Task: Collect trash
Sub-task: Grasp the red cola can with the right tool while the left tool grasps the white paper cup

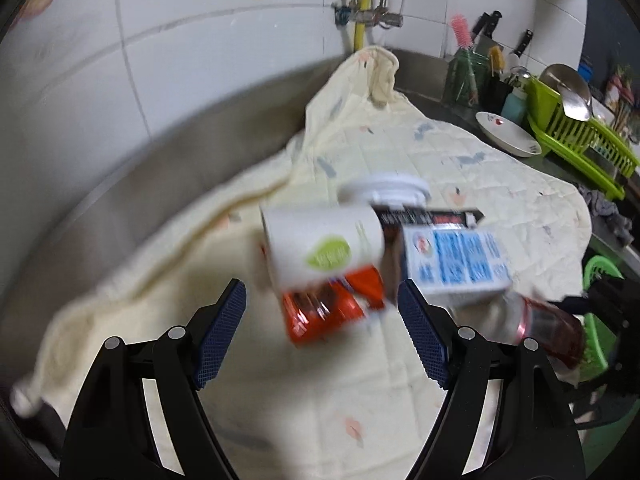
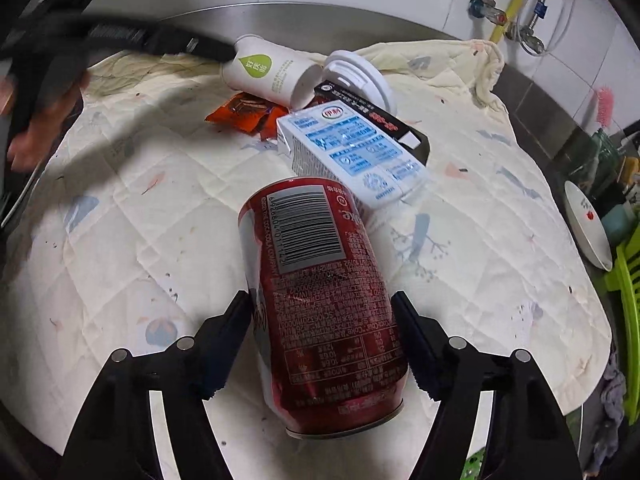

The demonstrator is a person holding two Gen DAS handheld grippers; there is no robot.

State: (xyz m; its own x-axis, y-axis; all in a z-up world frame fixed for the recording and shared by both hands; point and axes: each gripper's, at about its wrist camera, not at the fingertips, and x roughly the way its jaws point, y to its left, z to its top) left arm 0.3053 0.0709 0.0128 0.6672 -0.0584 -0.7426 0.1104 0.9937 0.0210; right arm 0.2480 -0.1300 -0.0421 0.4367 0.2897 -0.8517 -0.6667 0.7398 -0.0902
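Observation:
Trash lies piled on a cream quilted cloth (image 1: 460, 152): a white paper cup (image 1: 320, 244) on its side, an orange wrapper (image 1: 324, 308), a white-and-blue carton (image 1: 456, 264), a black box (image 1: 432, 216) and a white lid (image 1: 384, 186). My left gripper (image 1: 322, 320) is open, just short of the wrapper and cup. My right gripper (image 2: 320, 344) is shut on a red cola can (image 2: 320, 304), held above the cloth (image 2: 120, 240). The cup (image 2: 268, 74), wrapper (image 2: 244, 112) and carton (image 2: 352, 152) lie beyond it. The can also shows in the left wrist view (image 1: 548, 332).
A steel counter rim (image 1: 160, 152) and tiled wall run behind the cloth. A white plate (image 1: 508, 132), a green dish rack (image 1: 580, 140) and utensils stand at the right. Pipes (image 1: 364, 12) hang on the wall. The left gripper's arm (image 2: 120, 36) crosses the right wrist view.

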